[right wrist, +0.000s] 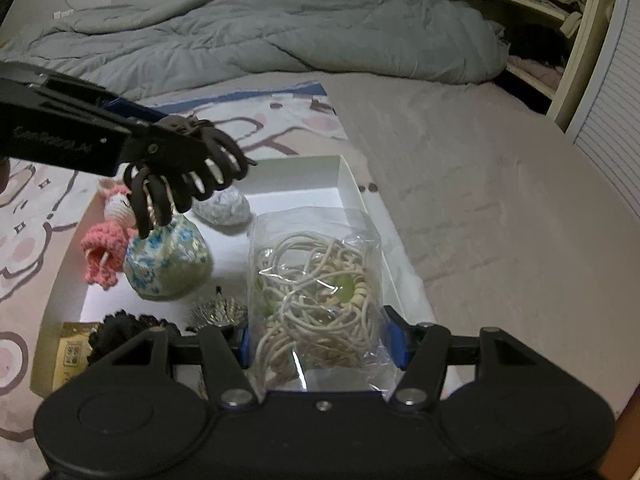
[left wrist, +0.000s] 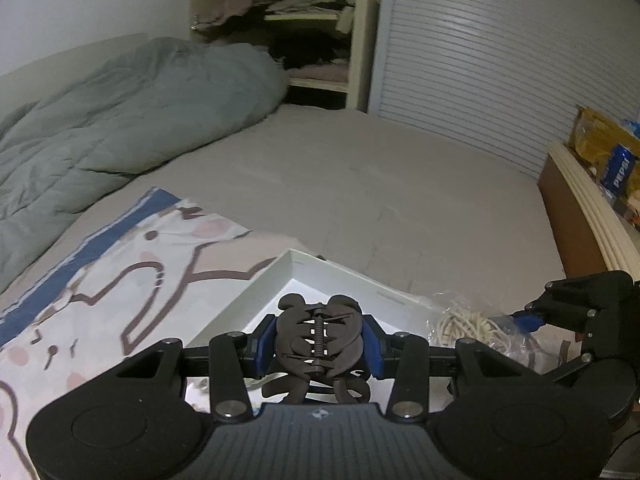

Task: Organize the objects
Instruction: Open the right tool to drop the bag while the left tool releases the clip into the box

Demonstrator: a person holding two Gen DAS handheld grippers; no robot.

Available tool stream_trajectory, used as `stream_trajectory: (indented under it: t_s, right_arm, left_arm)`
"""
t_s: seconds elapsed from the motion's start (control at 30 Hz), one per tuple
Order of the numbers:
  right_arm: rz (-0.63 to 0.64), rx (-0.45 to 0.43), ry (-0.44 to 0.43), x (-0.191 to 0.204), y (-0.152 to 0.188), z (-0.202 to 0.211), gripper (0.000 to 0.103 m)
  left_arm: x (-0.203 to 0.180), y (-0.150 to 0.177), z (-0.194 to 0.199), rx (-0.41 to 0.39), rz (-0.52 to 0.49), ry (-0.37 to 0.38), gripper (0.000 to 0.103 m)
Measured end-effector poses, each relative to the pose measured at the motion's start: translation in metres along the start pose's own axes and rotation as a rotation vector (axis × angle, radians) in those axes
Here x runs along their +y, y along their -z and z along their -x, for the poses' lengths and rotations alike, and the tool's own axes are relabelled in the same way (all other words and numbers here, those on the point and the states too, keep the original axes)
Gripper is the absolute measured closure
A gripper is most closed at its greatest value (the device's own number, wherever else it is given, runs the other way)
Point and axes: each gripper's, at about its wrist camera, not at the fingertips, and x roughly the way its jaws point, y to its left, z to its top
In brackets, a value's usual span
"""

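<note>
My left gripper (left wrist: 319, 346) is shut on a dark brown claw hair clip (left wrist: 319, 340) and holds it above the white box (left wrist: 256, 288). In the right wrist view the same clip (right wrist: 188, 176) hangs over the box's left part. My right gripper (right wrist: 320, 340) is shut on a clear plastic bag of cream cord and beads (right wrist: 316, 276), held over the right side of the box (right wrist: 352, 184). The bag also shows at the right of the left wrist view (left wrist: 468, 324). Inside the box lie a floral pouch (right wrist: 168, 264), a pink crochet doll (right wrist: 106, 248) and a white patterned bundle (right wrist: 224, 208).
The box sits on a patterned cloth (left wrist: 100, 264) on a bed (left wrist: 380, 184). A grey duvet (right wrist: 260, 24) is bunched at the far side. A black scrunchie (right wrist: 120, 328) and a tan packet (right wrist: 72, 356) lie at the box's near end. A shelf with a Pepsi can (left wrist: 618, 168) stands right.
</note>
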Motion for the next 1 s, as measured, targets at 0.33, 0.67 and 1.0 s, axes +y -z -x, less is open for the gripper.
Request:
stream_trajectory:
  t_s: [0.33, 0.67, 1.0]
  right_arm:
    - [0.006, 0.038, -0.003, -0.002, 0.003, -0.013, 0.042]
    - [-0.066, 0.058, 0.007, -0.012, 0.009, -0.012, 0.027]
    - [-0.106, 0.026, -0.009, -0.015, 0.006, -0.005, 0.030]
  left_arm:
    - [-0.004, 0.004, -0.025, 0.008, 0.029, 0.007, 0.057]
    - [-0.004, 0.007, -0.025, 0.029, 0.033, -0.017, 0.048]
    - [-0.008, 0.009, -0.017, 0.031, 0.036, -0.025, 0.048]
